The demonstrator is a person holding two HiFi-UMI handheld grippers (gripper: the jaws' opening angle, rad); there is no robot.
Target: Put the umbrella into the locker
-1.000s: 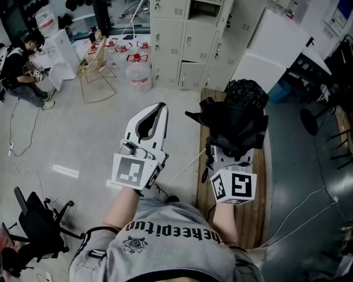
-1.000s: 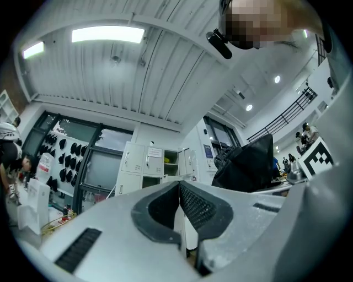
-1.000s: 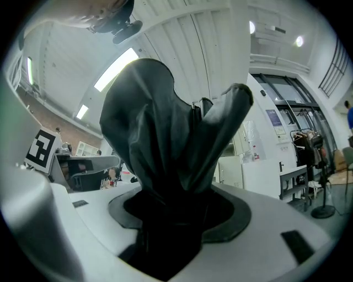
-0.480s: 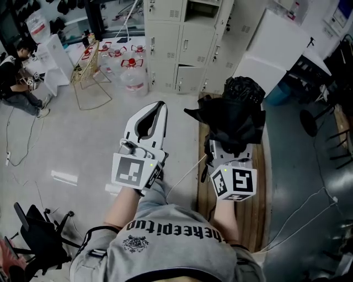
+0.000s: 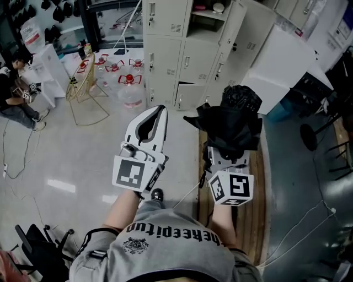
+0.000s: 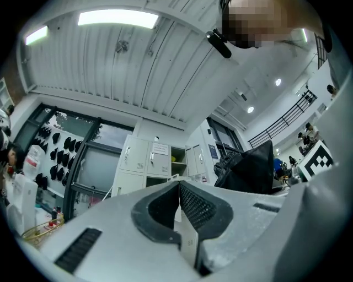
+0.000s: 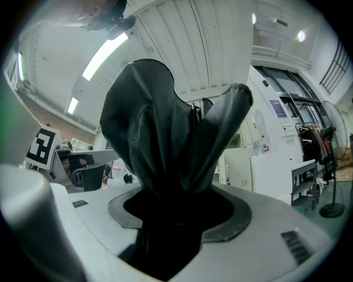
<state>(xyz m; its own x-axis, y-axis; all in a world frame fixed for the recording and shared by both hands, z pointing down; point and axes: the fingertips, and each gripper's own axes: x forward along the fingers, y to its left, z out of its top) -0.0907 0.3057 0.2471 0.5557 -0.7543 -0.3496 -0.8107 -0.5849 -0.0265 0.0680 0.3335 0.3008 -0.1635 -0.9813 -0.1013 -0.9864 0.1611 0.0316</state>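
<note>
Lockers (image 5: 165, 55) ahead; umbrella (image 7: 165, 148) clamped betw right gripper (image 7: 172, 223) jaws; left gripper (image 6: 179, 205) closed, empty

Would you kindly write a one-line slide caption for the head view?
Right gripper shut on a collapsed black umbrella, left gripper shut and empty, lockers ahead.

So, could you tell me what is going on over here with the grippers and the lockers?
A person holds a two-jaw gripper in each hand. The right gripper is clamped on a folded black umbrella, held out in front. The left gripper is shut and empty. A bank of pale lockers stands ahead, with one upper compartment open. The umbrella is not yet inside.
</note>
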